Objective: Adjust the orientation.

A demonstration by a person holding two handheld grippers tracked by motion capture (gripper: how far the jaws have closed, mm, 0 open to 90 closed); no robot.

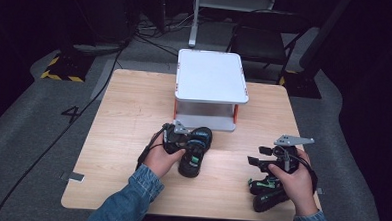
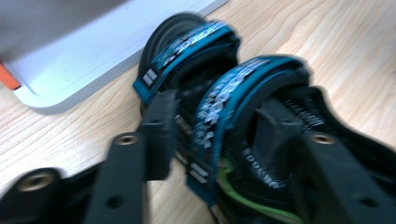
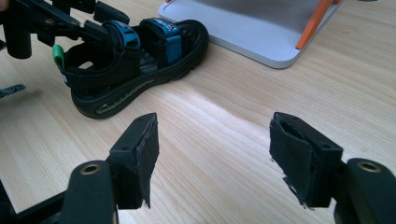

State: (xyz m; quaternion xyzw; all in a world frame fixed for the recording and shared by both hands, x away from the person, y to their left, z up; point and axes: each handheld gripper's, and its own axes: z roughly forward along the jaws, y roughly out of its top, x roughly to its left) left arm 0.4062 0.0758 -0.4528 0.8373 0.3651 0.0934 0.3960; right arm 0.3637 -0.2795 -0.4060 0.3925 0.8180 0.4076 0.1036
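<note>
1. Sandal (image 1: 194, 150) with black sole and blue straps lies near the middle of the wooden table (image 1: 123, 117), toe toward 12 o'clock, just short of the white shelf stand (image 1: 210, 76). In the right gripper view the same sandal (image 3: 140, 65) rests flat on its sole, its toe close to the stand's base plate (image 3: 252, 37).
2. Left gripper (image 1: 182, 140) sits over the sandal's rear strap. In the left gripper view, the nearer blue strap (image 2: 224, 107) runs between the two black jaws; the picture is blurred, so I cannot tell whether the pads press on it or merely flank it.
3. Right gripper (image 1: 262, 161) hovers at 4 o'clock from the sandal, well apart from it. Its jaws stand apart with only bare table between the pads (image 3: 140, 149).
4. Second sandal (image 1: 268, 191), black with green trim, lies under the right hand (image 1: 293, 182) near the table's front edge; the hand and gripper cover most of it.
5. Shelf stand has an upper shelf on orange posts (image 1: 235, 112) and a lower plate; the upper shelf is bare, and the lower level is mostly hidden beneath it.
6. Beyond the table at 12 o'clock, the dark floor with cables (image 1: 152, 33) is hard to make out.
</note>
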